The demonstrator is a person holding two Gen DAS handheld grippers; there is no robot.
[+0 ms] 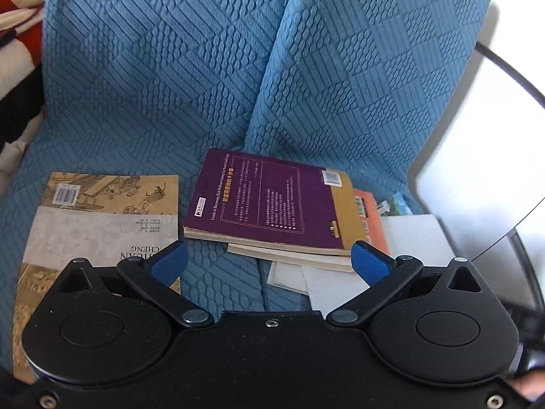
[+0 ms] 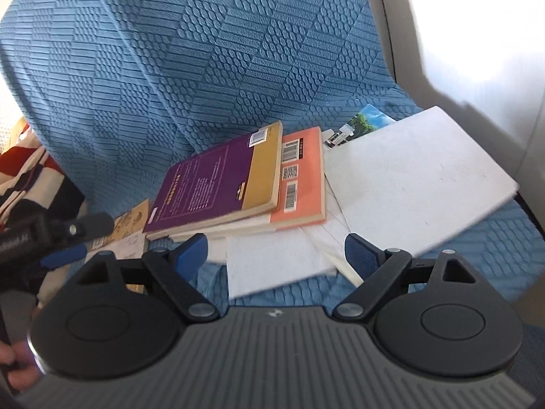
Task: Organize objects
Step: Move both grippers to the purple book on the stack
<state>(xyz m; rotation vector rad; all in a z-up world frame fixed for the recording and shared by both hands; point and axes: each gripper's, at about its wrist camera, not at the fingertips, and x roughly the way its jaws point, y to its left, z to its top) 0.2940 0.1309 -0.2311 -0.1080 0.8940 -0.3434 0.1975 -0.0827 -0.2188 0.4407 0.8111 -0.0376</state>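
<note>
Both tongs gape empty; the purple book (image 1: 265, 201) lies just above the left tongs (image 1: 269, 262), long axis crosswise, centre frame.

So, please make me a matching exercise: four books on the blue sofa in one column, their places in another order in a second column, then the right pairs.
Books:
1. purple book
2. orange book
3. tan book
4. white book

Places:
A. alone on the sofa cover, apart from the pile
B. top of the pile
C. at the pile's right end, near the sofa's edge
D. directly under the purple one

Pairs: 1-B, 2-D, 3-A, 4-C
</note>
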